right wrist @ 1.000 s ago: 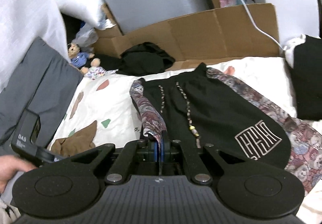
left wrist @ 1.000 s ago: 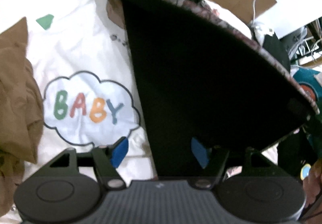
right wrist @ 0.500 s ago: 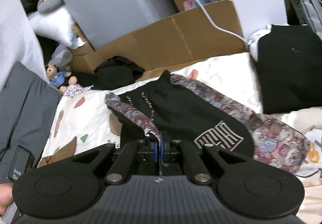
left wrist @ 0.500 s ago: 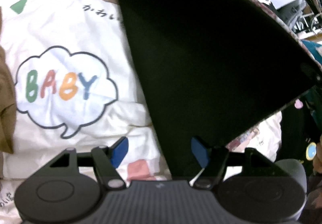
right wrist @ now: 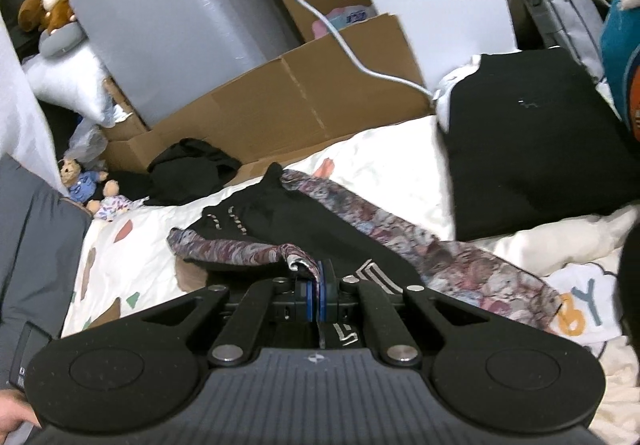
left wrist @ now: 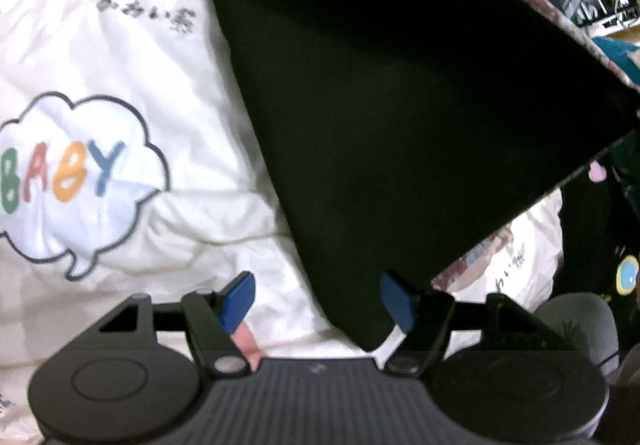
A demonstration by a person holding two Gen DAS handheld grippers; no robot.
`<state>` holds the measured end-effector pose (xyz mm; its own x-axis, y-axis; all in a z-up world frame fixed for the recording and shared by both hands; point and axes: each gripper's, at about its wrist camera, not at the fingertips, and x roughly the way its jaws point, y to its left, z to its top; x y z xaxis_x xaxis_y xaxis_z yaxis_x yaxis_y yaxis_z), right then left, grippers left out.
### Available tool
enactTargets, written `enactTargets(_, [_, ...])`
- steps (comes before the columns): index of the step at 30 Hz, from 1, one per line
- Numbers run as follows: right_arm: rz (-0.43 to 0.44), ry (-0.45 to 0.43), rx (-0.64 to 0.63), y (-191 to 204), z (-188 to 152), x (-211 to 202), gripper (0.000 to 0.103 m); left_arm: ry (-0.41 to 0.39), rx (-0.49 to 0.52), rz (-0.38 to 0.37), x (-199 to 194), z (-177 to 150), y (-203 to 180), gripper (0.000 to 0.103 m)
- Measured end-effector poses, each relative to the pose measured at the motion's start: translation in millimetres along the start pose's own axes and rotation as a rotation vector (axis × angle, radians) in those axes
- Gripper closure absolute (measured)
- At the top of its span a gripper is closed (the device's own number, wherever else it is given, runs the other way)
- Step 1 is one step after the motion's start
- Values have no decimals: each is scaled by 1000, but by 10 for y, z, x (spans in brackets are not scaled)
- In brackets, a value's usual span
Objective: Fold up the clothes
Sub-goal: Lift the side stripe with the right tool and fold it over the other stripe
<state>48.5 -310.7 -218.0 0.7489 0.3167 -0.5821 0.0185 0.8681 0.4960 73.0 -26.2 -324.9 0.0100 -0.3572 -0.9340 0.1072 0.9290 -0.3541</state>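
Note:
A black garment (right wrist: 304, 221) with a bear-patterned trim and a white logo lies on the white printed bedsheet (right wrist: 392, 157). My right gripper (right wrist: 318, 287) is shut on the patterned trim (right wrist: 256, 251), lifting that edge above the garment. In the left wrist view the same black garment (left wrist: 384, 93) fills the upper right as a raised dark panel. My left gripper (left wrist: 320, 299) is open, its blue pads (left wrist: 238, 297) wide apart, with the garment's lower corner hanging just inside the right pad. The sheet's BABY cloud print (left wrist: 68, 181) is to the left.
A folded black item (right wrist: 532, 149) rests on the bed at right. Cardboard boxes (right wrist: 304, 97), a bubble-wrapped panel (right wrist: 172, 9), a white cable, plush toys (right wrist: 86, 185) and another black cloth (right wrist: 192, 169) crowd the far side. A grey sleeve and hand show at left (right wrist: 24, 245).
My right gripper has pulled the patterned trim up and toward the right across the garment. The left gripper has slid forward over the sheet, staying open, and the brown cloth has left its view.

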Motion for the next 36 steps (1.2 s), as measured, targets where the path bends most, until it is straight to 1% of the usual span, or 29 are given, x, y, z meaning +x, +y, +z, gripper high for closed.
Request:
enactTargets(6, [-28, 1, 51, -231, -29, -7, 100, 39, 26, -6, 158, -78, -140, 31])
enactTargets(11, [-46, 3, 70, -384, -58, -7, 100, 67, 44, -11, 286, -151, -240, 31])
enactTargets(15, [-78, -4, 71, -516, -115, -4, 100, 80, 59, -18, 371, -192, -330, 32])
enactTargets(16, [-78, -2, 82, -558, -132, 4, 100, 82, 60, -16, 388, -198, -340, 33])
enactTargets(17, [-79, 0, 91, -598, -146, 11, 100, 88, 59, -11, 422, -213, -355, 36])
enactTargets(18, [-79, 0, 98, -627, -155, 18, 100, 97, 57, -10, 457, -228, -362, 41])
enactTargets(20, [-78, -1, 111, -685, -174, 32, 100, 110, 45, -27, 525, -247, -352, 45])
enactTargets(26, [-76, -2, 147, -847, -216, 74, 100, 104, 17, -66, 724, -205, -304, 45])
enactTargets(28, [-74, -3, 147, -893, -216, 89, 100, 110, 13, -64, 728, -176, -335, 47])
enactTargets(29, [-73, -1, 147, -909, -219, 96, 100, 110, 16, -66, 749, -173, -356, 52])
enactTargets(30, [-72, 1, 147, -921, -221, 100, 100, 107, 18, -74, 765, -169, -370, 62])
enactTargets(31, [-72, 2, 147, -929, -218, 102, 100, 105, 20, -79, 776, -162, -374, 69])
enactTargets(32, [-73, 3, 148, -955, -215, 105, 100, 103, 25, -82, 780, -161, -377, 83])
enactTargets(33, [-76, 1, 151, -972, -212, 104, 100, 102, 29, -85, 776, -159, -381, 89])
enactTargets(34, [-78, -1, 157, -988, -208, 102, 100, 100, 30, -82, 751, -149, -382, 90])
enactTargets(35, [-80, -4, 162, -1003, -204, 100, 100, 95, 28, -86, 733, -129, -382, 94])
enactTargets(36, [-81, -6, 167, -1016, -199, 97, 100, 93, 25, -100, 717, -112, -377, 97])
